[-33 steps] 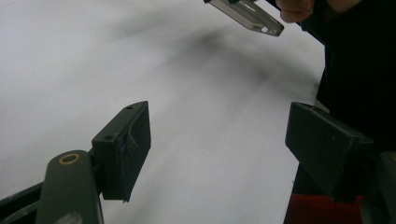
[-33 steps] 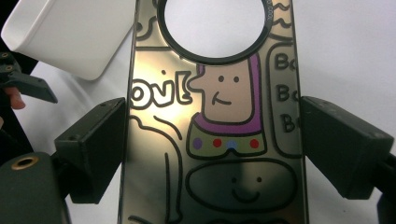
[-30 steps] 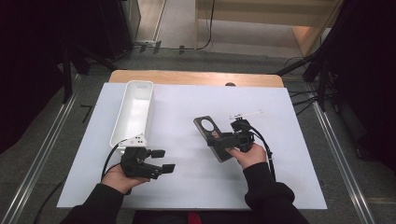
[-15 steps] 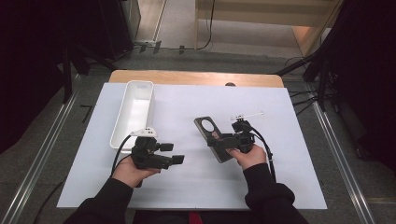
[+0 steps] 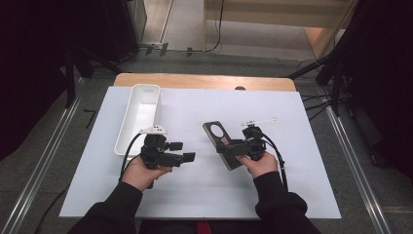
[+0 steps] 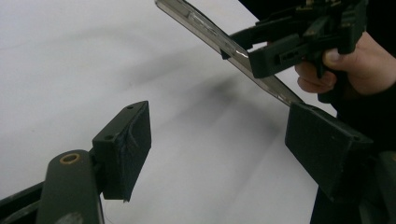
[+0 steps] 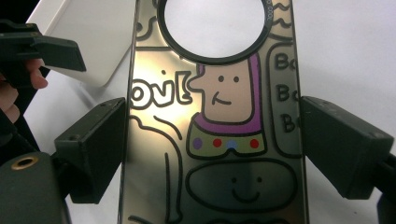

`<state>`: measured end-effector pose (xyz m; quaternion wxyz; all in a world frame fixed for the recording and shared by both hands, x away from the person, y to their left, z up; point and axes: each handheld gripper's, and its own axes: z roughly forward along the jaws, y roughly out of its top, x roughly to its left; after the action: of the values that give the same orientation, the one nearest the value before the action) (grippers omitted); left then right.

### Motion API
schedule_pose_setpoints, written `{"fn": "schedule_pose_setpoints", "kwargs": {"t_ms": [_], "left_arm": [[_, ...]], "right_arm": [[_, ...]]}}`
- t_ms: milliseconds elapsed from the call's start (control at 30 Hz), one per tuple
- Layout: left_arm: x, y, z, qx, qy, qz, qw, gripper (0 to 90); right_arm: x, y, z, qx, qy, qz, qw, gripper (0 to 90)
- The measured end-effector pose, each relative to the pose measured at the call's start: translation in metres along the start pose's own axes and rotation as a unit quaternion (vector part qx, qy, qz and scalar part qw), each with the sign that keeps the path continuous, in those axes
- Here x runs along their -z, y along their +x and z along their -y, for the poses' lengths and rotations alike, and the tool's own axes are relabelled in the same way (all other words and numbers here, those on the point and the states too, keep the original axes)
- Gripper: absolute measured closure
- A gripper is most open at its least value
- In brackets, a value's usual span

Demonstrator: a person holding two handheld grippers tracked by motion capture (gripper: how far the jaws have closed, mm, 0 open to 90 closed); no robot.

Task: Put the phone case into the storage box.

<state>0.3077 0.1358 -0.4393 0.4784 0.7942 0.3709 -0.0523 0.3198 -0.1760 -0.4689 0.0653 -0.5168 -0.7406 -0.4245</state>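
The phone case (image 5: 223,145), printed with cartoon figures and pierced by a round camera hole, sits at the table's centre, tilted up off the sheet and clamped across its width by the right gripper (image 5: 233,148). The left gripper (image 5: 184,151), jaws parted and empty, faces it from 9 o'clock. Judged step: handover or two-handed regrasp; next, align the left jaws on the free edge. A tray (image 5: 140,115) lies at 10 o'clock on the white sheet (image 5: 302,146); dark surroundings.
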Motion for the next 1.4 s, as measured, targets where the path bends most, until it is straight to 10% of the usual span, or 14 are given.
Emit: {"fn": "schedule_pose_setpoints", "kwargs": {"t_ms": [600,1400], "left_arm": [[-0.013,0.005,-0.018,0.029,-0.026,-0.028,0.9988,22.7],[-0.034,0.007,-0.046,0.066,0.011,-0.054,0.9963,22.8]], "right_arm": [[-0.007,0.003,0.004,-0.004,-0.020,0.007,0.9998,10.8],[-0.014,0.011,0.000,-0.005,-0.038,0.026,0.9989,10.8]]}}
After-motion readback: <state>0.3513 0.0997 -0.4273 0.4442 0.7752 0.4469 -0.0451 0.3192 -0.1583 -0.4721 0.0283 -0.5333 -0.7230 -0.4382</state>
